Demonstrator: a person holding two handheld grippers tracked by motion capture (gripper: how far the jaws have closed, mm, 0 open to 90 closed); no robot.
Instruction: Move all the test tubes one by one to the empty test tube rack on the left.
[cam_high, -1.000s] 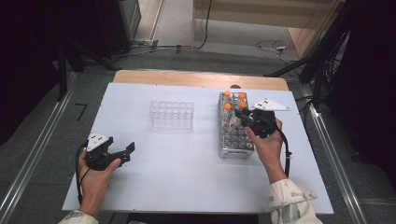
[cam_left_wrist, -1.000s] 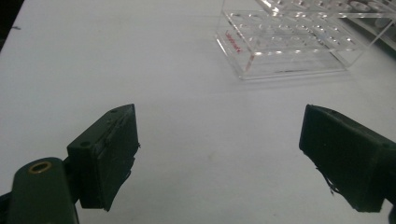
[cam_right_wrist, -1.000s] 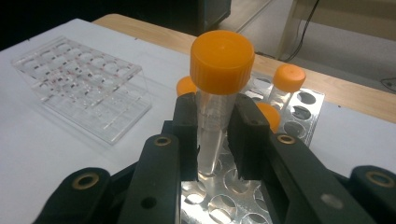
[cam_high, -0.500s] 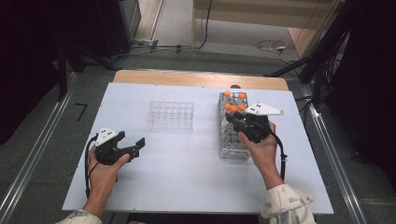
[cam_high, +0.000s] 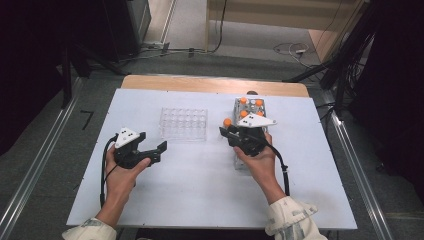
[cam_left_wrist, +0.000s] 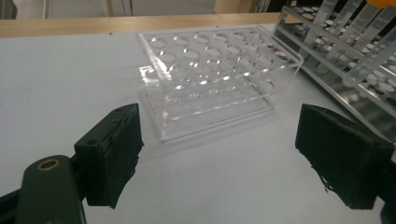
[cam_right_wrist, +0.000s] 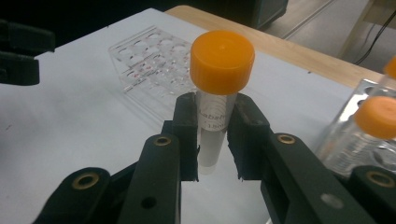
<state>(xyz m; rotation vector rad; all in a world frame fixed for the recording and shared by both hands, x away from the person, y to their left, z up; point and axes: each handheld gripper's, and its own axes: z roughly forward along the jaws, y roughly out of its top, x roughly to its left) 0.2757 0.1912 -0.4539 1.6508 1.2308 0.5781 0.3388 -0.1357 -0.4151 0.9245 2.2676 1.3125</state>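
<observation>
Right gripper (cam_right_wrist: 212, 140) jaws clamped on upright orange-capped tube (cam_right_wrist: 219, 79), between clear rack (cam_high: 183, 123) and tube rack (cam_high: 248, 131). Left gripper (cam_left_wrist: 219, 158) jaws spread wide, nothing held, above table (cam_high: 200, 185).

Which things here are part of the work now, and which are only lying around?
Part of the work:
- orange-capped tube, clamped in the right tool
- grey rack with more capped tubes
- clear empty rack
- left tool, open, near the clear rack

Lying around:
- cables on the floor behind the table
- wooden board under the table's far edge
</observation>
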